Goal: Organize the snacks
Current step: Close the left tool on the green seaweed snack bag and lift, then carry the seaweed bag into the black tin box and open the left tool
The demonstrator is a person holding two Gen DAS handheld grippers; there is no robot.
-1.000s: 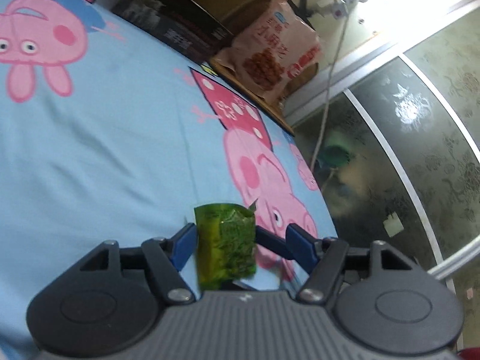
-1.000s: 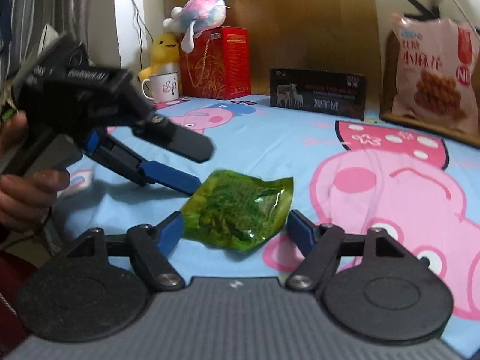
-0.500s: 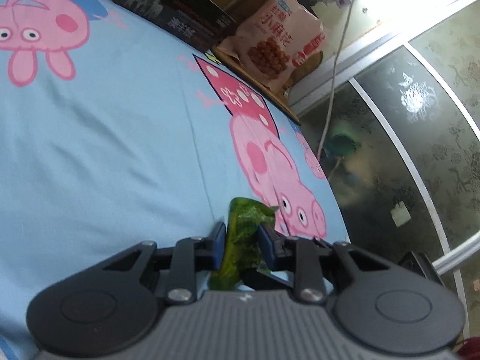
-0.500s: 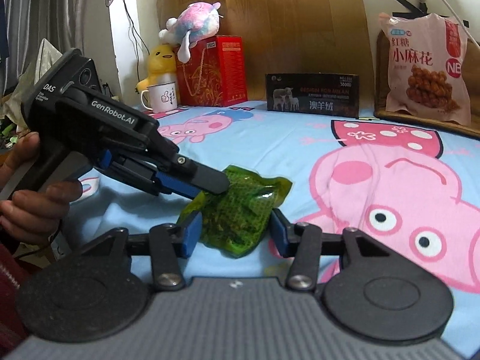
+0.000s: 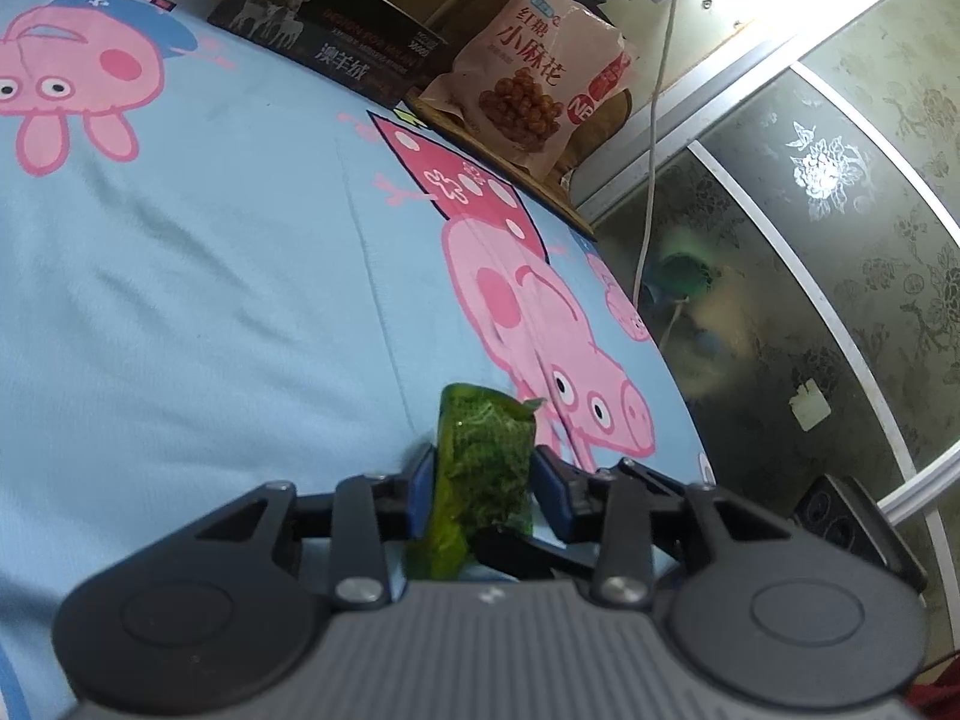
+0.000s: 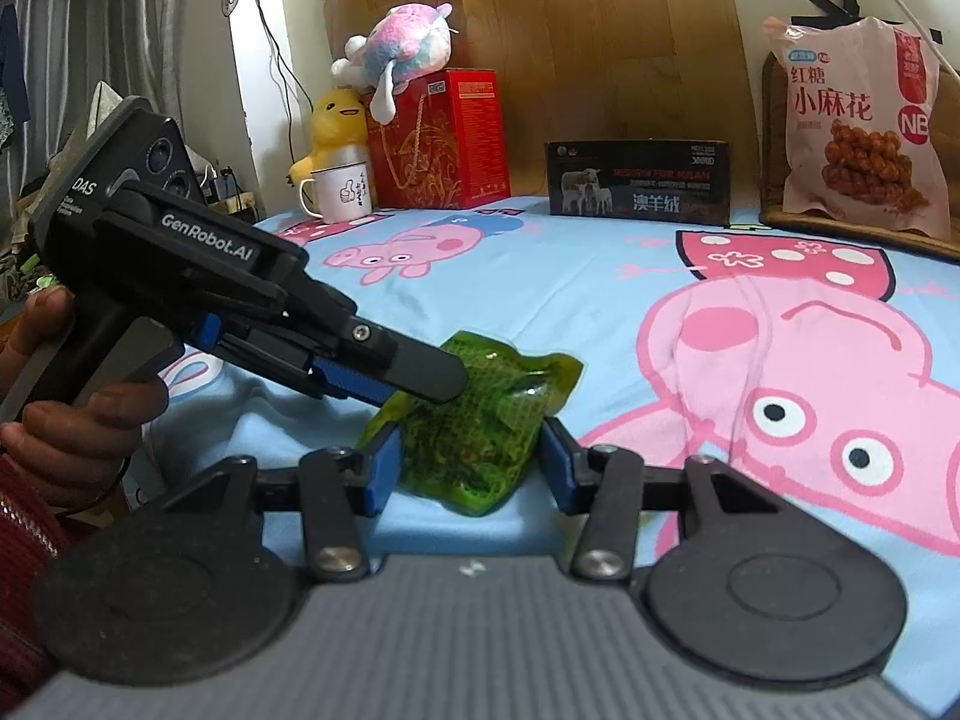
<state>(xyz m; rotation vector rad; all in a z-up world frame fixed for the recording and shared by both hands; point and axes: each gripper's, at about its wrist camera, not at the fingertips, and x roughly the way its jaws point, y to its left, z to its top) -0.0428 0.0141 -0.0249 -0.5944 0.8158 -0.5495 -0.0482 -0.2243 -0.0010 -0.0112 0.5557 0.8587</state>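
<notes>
Two grippers meet at one green snack pouch (image 6: 480,420) on the bedsheet (image 6: 570,252): left gripper (image 5: 480,480), jaws just eased, and right gripper (image 6: 468,462) both pinch it. You hold something light, soft and slick; grip the flat sealed edge.

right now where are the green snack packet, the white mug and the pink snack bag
green snack packet (image 6: 474,450): right wrist view, middle of its front face
white mug (image 6: 342,193): right wrist view, its side by the thumbs-up print
pink snack bag (image 6: 861,126): right wrist view, printed front, centre
</notes>
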